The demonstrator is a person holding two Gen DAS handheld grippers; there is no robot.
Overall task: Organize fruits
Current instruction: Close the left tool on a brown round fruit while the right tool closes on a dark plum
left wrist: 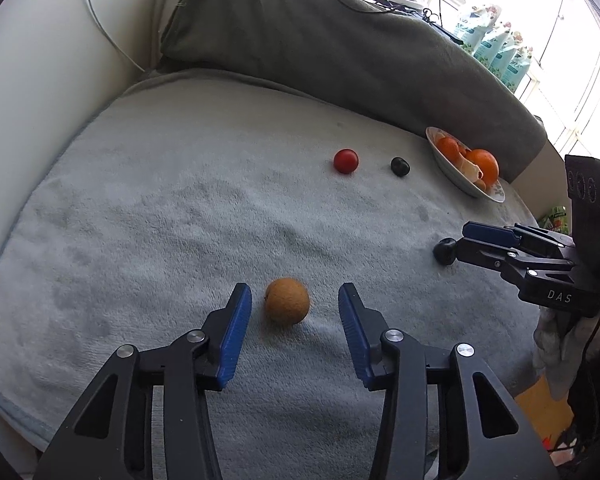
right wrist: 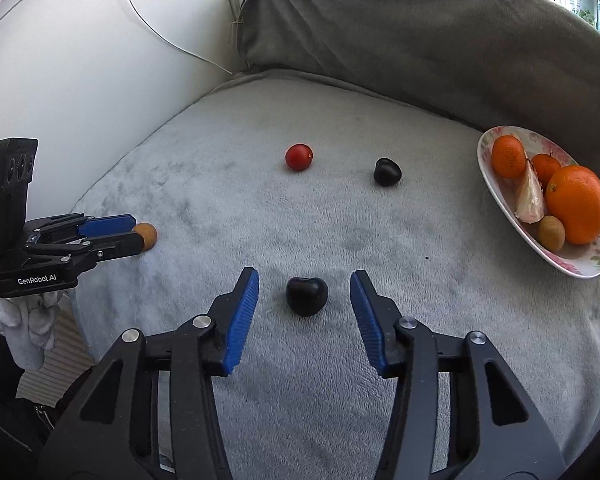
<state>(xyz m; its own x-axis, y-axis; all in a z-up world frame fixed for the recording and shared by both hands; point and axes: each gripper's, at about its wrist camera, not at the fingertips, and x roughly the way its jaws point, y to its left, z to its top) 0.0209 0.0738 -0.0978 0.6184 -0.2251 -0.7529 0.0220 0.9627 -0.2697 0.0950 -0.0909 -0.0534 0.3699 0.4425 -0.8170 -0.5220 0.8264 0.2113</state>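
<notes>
A small brown round fruit [left wrist: 287, 301] lies on the grey blanket between the blue pads of my left gripper [left wrist: 294, 294], which is open; neither pad touches it. A dark, nearly black fruit [right wrist: 307, 296] lies between the pads of my right gripper [right wrist: 305, 276], also open with gaps on both sides. Each wrist view shows the other gripper from the side: the right gripper [left wrist: 460, 242] at the dark fruit [left wrist: 445, 251], the left gripper [right wrist: 137, 234] at the brown fruit [right wrist: 148, 235]. Farther back lie a red fruit [right wrist: 299, 157] and a second dark fruit [right wrist: 387, 172].
A flowered plate [right wrist: 572, 272] at the right holds oranges [right wrist: 578, 204], a peeled segment and a small brown fruit. A grey cushion [right wrist: 420, 40] lines the back, a white wall with a cable [right wrist: 160, 36] the left. The blanket's edge drops off at the near left [right wrist: 76, 320].
</notes>
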